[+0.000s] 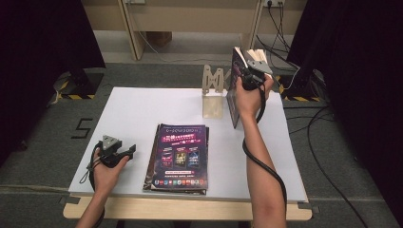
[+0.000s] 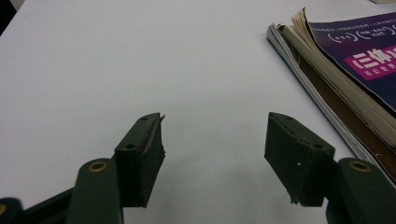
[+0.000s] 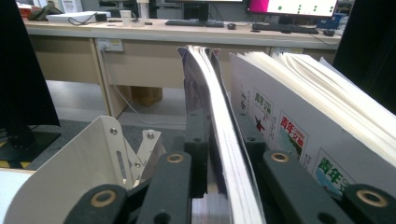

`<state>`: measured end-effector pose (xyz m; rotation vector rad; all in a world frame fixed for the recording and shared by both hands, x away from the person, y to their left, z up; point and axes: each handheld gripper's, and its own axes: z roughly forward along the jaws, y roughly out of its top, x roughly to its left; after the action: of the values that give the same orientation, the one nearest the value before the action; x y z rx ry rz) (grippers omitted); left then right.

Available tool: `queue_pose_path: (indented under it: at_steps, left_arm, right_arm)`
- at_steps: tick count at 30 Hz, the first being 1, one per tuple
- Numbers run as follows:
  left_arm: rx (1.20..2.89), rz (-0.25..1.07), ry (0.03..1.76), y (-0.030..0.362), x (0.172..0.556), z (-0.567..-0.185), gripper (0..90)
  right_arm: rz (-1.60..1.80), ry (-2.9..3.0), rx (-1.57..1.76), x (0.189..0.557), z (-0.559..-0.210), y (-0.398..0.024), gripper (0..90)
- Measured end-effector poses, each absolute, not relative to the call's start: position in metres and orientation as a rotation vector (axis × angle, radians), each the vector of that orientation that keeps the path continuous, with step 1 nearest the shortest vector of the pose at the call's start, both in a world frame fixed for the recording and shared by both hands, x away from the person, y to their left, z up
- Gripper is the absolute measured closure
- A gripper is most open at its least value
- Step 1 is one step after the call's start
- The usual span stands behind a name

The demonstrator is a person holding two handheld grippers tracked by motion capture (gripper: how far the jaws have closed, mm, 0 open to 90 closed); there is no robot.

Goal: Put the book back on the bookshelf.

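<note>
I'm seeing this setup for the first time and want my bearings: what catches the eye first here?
The right gripper at the table's far right, jaws on either side of an upright purple magazine beside a beige bookend. Next, the stack of magazines lying flat at the white table's near middle. The left gripper rests open at near left, holding nothing.
</note>
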<state>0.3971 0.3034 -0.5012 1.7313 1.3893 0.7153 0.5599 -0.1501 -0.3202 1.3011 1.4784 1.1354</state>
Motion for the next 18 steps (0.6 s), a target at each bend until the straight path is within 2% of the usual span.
queue_pose_path:
  at_steps: [18]
  left_arm:
    - [1.733,0.721,1.386,0.303,0.397,-0.501,36.4]
  right_arm:
    - [1.138,1.488,1.288,0.545,-0.316,-0.153,74.6]
